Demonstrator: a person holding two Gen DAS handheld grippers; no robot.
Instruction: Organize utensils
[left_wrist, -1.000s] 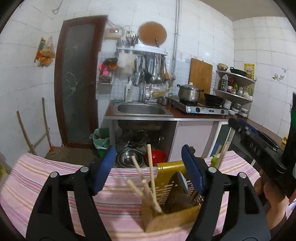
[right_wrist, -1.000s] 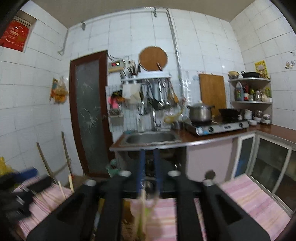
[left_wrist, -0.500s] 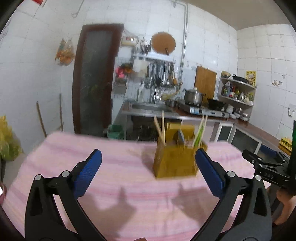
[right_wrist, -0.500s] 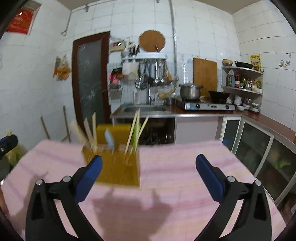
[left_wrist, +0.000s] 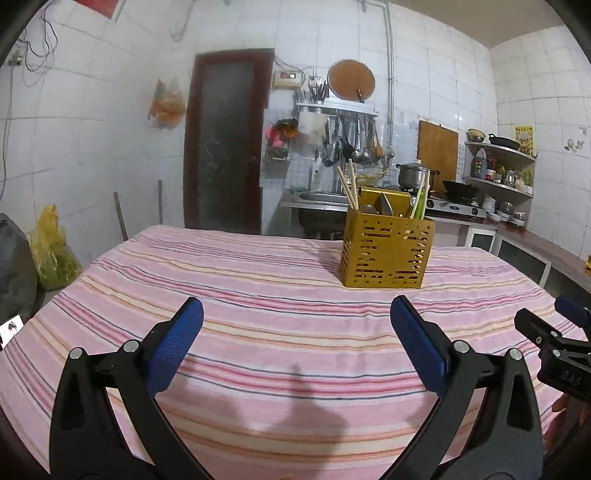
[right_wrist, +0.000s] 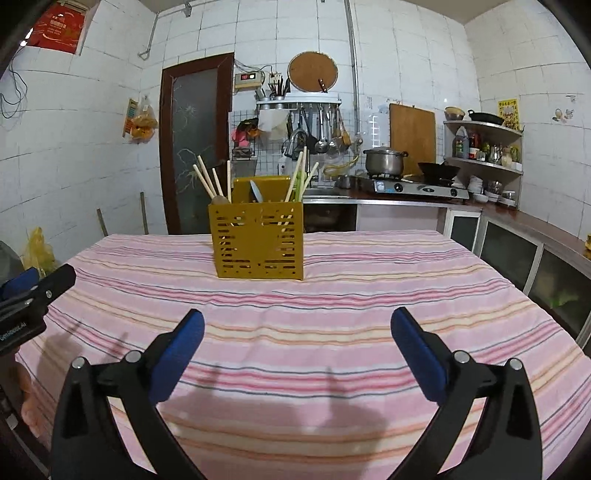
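A yellow perforated utensil holder (left_wrist: 386, 253) stands upright on the pink striped tablecloth (left_wrist: 258, 295); it also shows in the right wrist view (right_wrist: 258, 243). It holds wooden chopsticks (right_wrist: 207, 179), green chopsticks (right_wrist: 299, 175) and spoons (right_wrist: 256, 192). My left gripper (left_wrist: 295, 339) is open and empty, near the table's front edge, well short of the holder. My right gripper (right_wrist: 297, 350) is open and empty, also back from the holder. The right gripper also shows at the right edge of the left wrist view (left_wrist: 554, 343).
The striped tablecloth (right_wrist: 369, 295) covers the whole table. Behind it is a kitchen counter with a sink (right_wrist: 325, 192), a gas stove with a pot (right_wrist: 384, 162), a corner shelf (right_wrist: 484, 147) and a dark door (left_wrist: 225, 147). A yellow bag (left_wrist: 51, 251) sits at the left.
Both grippers have pulled back and away from the holder. The right gripper, shut a second ago, is now open. The holder now stands farther off on the cloth.
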